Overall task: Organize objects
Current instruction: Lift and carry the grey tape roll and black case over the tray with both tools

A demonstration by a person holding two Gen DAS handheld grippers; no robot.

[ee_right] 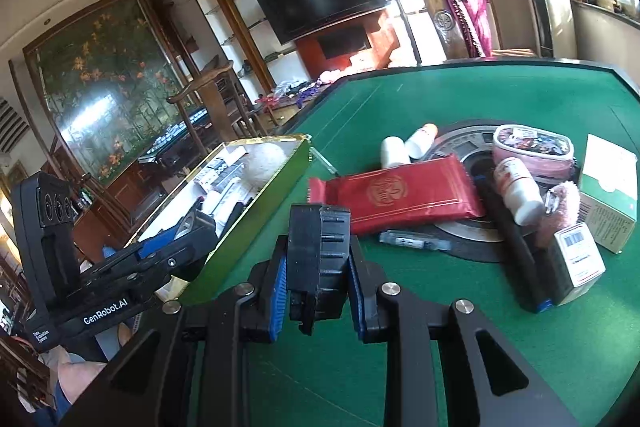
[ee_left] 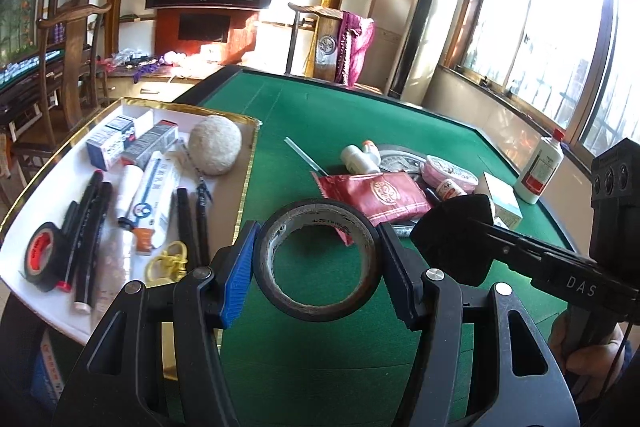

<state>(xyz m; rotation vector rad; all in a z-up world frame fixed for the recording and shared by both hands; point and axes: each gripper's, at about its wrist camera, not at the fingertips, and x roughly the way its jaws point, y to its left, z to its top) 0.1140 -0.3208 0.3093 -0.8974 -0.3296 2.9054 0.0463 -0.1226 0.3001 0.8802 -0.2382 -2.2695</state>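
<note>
Black roll of adhesive tape (ee_left: 317,261): seen from the left wrist, held at its outer rim between the two blue-padded fingers of the left gripper (ee_left: 316,259), its jaws closed partway on the roll, which hangs above the green felt surface (ee_left: 360,115) with its hole facing the camera. Left of the gripper: white gold-rimmed tray (ee_left: 240,203) holding a second black tape roll with red core (ee_left: 42,259), black marker pens (ee_left: 90,235), white tubes (ee_left: 148,195), small printed cartons (ee_left: 132,141), pale fibrous ball (ee_left: 215,146) and yellow ring clip (ee_left: 168,261). Ahead and to the right: red foil packet (ee_left: 378,197), white plastic bottles (ee_left: 360,157), pink round case (ee_left: 452,171), white bottle with red cap (ee_left: 540,167). Right gripper (ee_left: 452,241) close at the right, its jaws shut on a black object.

Right wrist: right gripper (ee_right: 318,267) closed on a black ribbed block-shaped object (ee_right: 318,255), held upright between the blue pads above the surface (ee_right: 460,91). Ahead: red foil packet (ee_right: 400,197), grey marker (ee_right: 414,241), round grey disc (ee_right: 464,147), white bottles (ee_right: 404,147). To the right: pink case (ee_right: 534,151), white and green carton (ee_right: 608,195), small barcode box (ee_right: 580,259). To the left: tray (ee_right: 256,223) and left gripper (ee_right: 192,227).
</note>
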